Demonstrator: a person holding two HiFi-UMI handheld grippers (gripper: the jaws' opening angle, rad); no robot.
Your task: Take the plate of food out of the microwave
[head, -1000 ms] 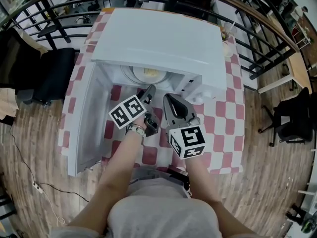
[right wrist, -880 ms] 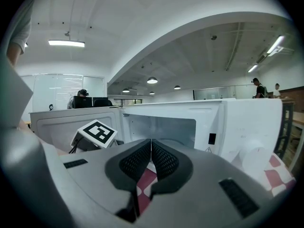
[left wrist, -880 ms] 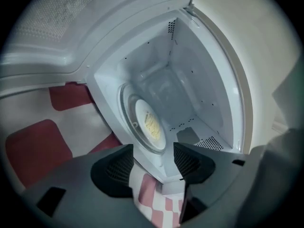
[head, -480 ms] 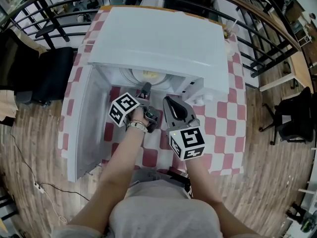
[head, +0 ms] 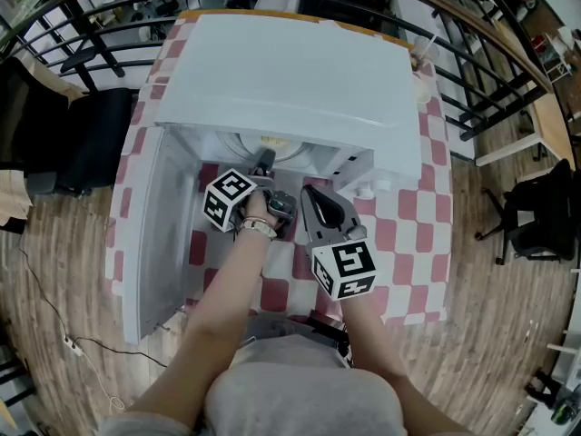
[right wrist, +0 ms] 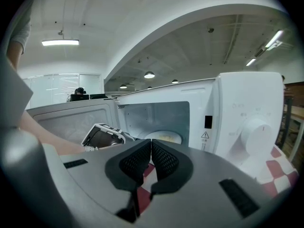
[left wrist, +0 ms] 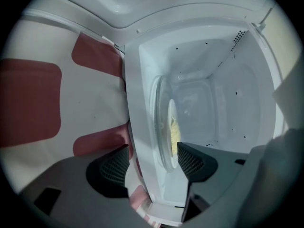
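The white microwave (head: 290, 80) stands on the checked table with its door (head: 159, 230) swung wide to the left. Inside lies a pale plate of yellow food (head: 272, 143) (left wrist: 173, 127) (right wrist: 164, 137) on the glass turntable. My left gripper (head: 264, 164) (left wrist: 151, 167) is turned on its side at the oven's mouth. Its jaws are opening, with the oven's front lip and the plate's edge between them; the pads press on nothing. My right gripper (head: 313, 198) (right wrist: 151, 152) hangs shut and empty in front of the control panel (right wrist: 256, 129).
A red-and-white checked cloth (head: 413, 216) covers the table. A cup with a straw (head: 418, 60) stands behind the microwave at the right. Black railing (head: 490, 71) runs behind the table, and a dark chair (head: 91, 139) sits at the left on the wooden floor.
My left gripper has moved forward, up to the microwave's opening, and its jaws have spread wider. The right gripper has hardly moved.
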